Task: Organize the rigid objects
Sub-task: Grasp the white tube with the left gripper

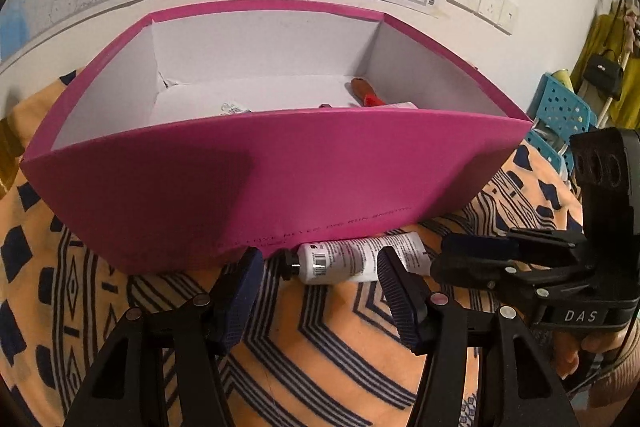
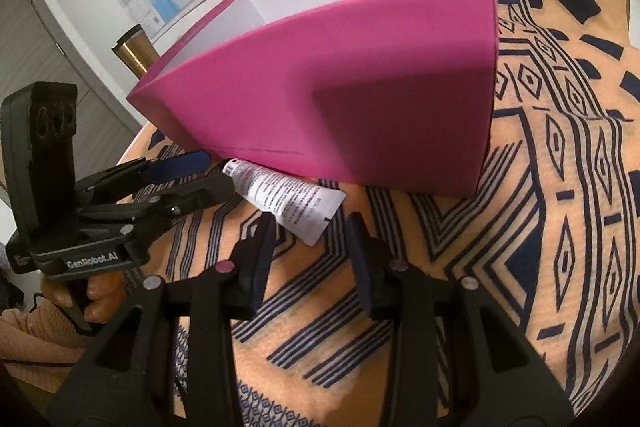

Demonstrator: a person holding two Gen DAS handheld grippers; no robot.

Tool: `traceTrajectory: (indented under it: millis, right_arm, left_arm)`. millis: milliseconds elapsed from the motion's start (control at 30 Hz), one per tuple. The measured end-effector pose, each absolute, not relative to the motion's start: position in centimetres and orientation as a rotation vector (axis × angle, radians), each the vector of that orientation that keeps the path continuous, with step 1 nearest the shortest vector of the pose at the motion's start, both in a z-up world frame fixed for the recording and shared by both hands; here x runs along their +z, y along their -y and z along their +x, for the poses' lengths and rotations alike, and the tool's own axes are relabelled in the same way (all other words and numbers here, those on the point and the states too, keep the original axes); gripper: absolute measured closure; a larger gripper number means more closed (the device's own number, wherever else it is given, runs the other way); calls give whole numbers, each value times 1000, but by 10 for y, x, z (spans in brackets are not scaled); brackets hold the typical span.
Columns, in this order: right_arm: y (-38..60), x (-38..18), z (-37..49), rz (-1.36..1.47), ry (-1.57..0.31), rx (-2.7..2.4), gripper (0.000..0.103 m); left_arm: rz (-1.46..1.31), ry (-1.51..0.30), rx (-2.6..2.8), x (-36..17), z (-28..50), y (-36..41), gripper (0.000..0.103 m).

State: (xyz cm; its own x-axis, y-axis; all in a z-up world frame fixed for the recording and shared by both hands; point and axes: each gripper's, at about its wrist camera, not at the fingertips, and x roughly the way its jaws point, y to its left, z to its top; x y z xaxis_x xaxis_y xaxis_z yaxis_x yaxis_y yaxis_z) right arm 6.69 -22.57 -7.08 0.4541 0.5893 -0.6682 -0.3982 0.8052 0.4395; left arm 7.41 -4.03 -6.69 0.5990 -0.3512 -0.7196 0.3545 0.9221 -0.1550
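My left tongs are spread wide, hovering low over the patterned cloth with the white tube lying just beyond and between their tips. The tube lies flat on the cloth against the near wall of the pink box. My right tongs are also spread, holding nothing, their tips near the tube's crimped end. Inside the box I see a red-handled tool in the far right corner.

left wrist – low, facing box | right wrist – same box, obliquely
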Motion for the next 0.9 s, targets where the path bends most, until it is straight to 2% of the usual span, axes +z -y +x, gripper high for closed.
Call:
traceTrajectory:
  millis: [900]
  right_arm:
    - [211, -74, 76, 256, -916, 635, 63]
  left_arm:
    - [25, -847, -469, -67, 74, 49, 44]
